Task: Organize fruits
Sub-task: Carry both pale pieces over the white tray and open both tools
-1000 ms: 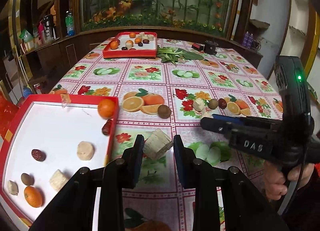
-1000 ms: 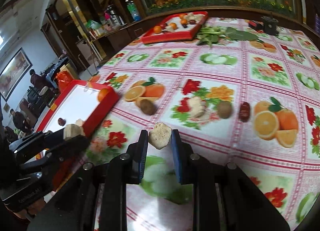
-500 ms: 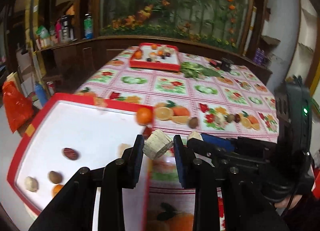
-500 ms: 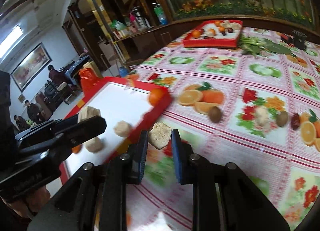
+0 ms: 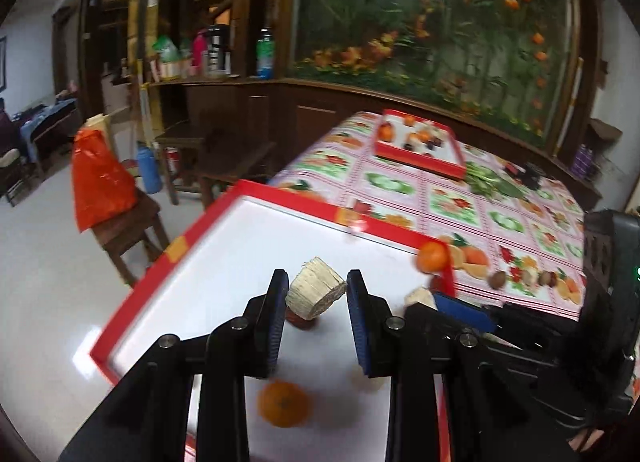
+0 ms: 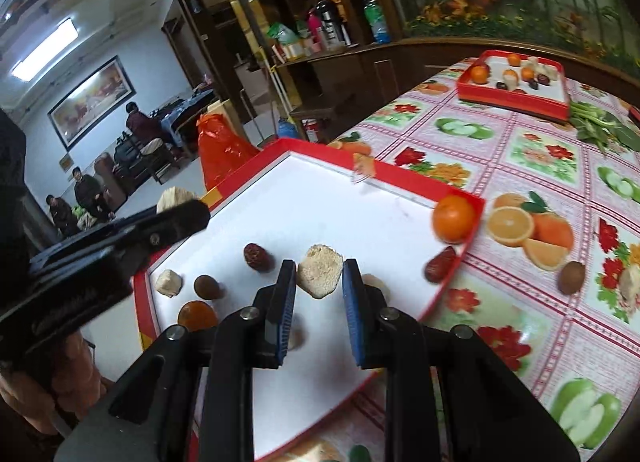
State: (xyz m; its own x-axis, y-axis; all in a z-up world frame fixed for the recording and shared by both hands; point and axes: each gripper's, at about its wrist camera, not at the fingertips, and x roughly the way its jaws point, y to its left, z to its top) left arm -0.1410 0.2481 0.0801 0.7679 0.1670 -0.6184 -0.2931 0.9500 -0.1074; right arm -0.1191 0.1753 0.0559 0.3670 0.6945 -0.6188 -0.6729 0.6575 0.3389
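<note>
My left gripper (image 5: pixel 317 282) is shut on a beige ridged chunk (image 5: pixel 318 296) and holds it above the white floor of the near red tray (image 5: pixel 256 246). My right gripper (image 6: pixel 319 270) is shut on a beige crumbly chunk (image 6: pixel 320 277), also over that tray (image 6: pixel 320 201). Each gripper shows in the other's view: the right gripper (image 5: pixel 430 302) and the left gripper (image 6: pixel 180 209). In the tray lie two oranges (image 6: pixel 454 218) (image 6: pixel 197 316), two red dates (image 6: pixel 258 257) (image 6: pixel 440 264), a brown fruit (image 6: pixel 207 286) and a beige piece (image 6: pixel 169 283).
A second red tray (image 6: pixel 516 99) with several fruits stands at the table's far end, with leafy greens (image 6: pixel 600 129) beside it. A brown fruit (image 6: pixel 571 277) and a beige piece (image 6: pixel 630 286) lie on the tablecloth. A chair with an orange bag (image 5: pixel 100 185) stands left of the table.
Both grippers moved left from above the tablecloth to above the near tray. Each kept its chunk.
</note>
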